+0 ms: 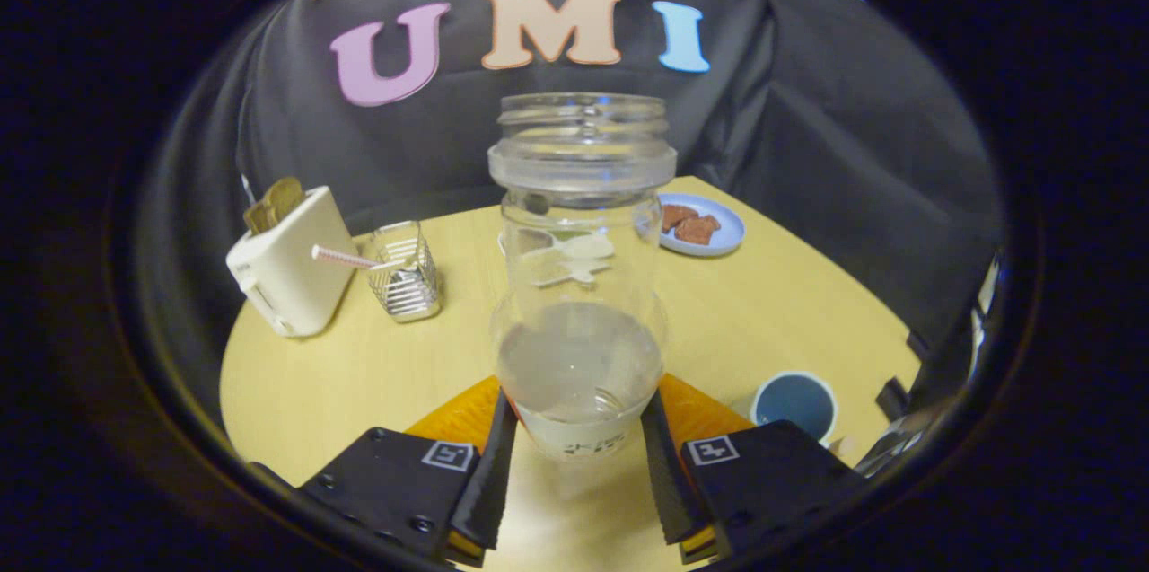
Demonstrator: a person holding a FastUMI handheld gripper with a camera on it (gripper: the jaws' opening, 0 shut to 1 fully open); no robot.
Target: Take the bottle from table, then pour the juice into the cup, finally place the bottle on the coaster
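A clear, uncapped bottle (582,285) stands upright between my fingers, its lower third holding cloudy pale juice. My gripper (580,406) is shut on the bottle's base, one finger pressing each side. An orange coaster (458,418) lies under and behind the bottle and shows on both sides of it. I cannot tell whether the bottle rests on the coaster or hangs just above it. The cup (795,403), white-rimmed and blue inside, sits on the table to the right of my right finger.
On the round pale wooden table (341,374), a cream toaster (289,262) with bread in it stands at the far left. Beside it is a wire basket (406,277) with a striped straw. A blue plate (700,226) with brown pieces lies beyond the bottle.
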